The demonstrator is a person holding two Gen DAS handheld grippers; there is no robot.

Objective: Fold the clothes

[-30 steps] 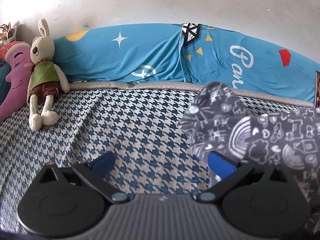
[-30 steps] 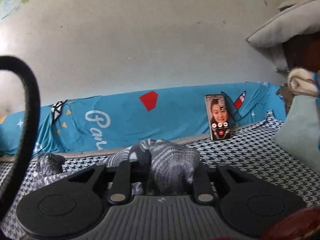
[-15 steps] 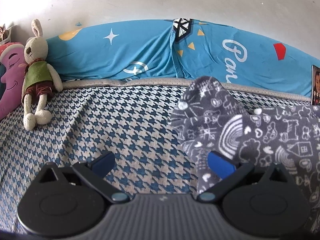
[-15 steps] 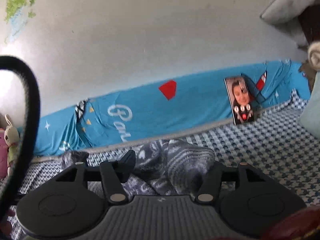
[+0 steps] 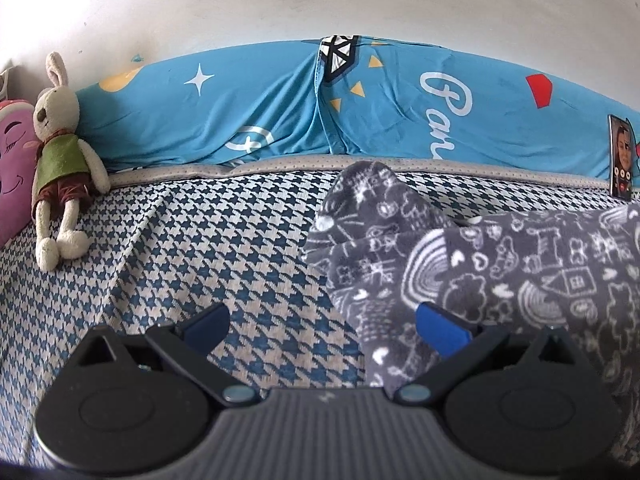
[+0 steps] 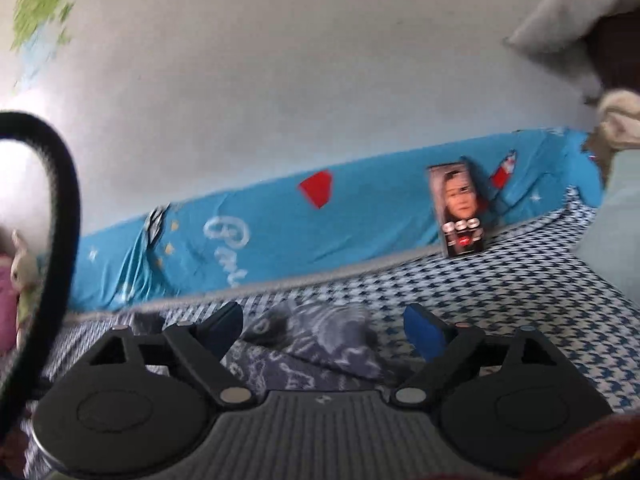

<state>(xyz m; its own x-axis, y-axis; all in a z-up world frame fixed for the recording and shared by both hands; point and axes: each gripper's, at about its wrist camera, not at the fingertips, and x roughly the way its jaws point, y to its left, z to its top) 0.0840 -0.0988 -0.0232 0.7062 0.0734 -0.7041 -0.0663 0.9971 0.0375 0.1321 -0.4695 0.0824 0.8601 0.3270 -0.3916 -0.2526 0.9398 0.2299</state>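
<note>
A houndstooth bed cover (image 5: 192,240) is spread below a blue printed sheet (image 5: 248,116) that is banked along a white wall (image 5: 280,0). A plush rabbit (image 5: 60,160) is propped at the far left, touching a purple cushion (image 5: 12,168). A phone (image 6: 460,210) with a lit screen is leaned upright against the sheet. A green sticker (image 6: 40,12) is seen blurred, high on the wall.

Left wrist view is sharp and evenly lit, soft daylight with barely any shadows on the bed (image 5: 200,248). Heavy fisheye bend though, and the corners go black. Right wrist view is smeared with motion blur, the phone (image 6: 460,210) and blue sheet (image 6: 280,224) look mushy, plus a blown-out bright patch at the left edge.
</note>
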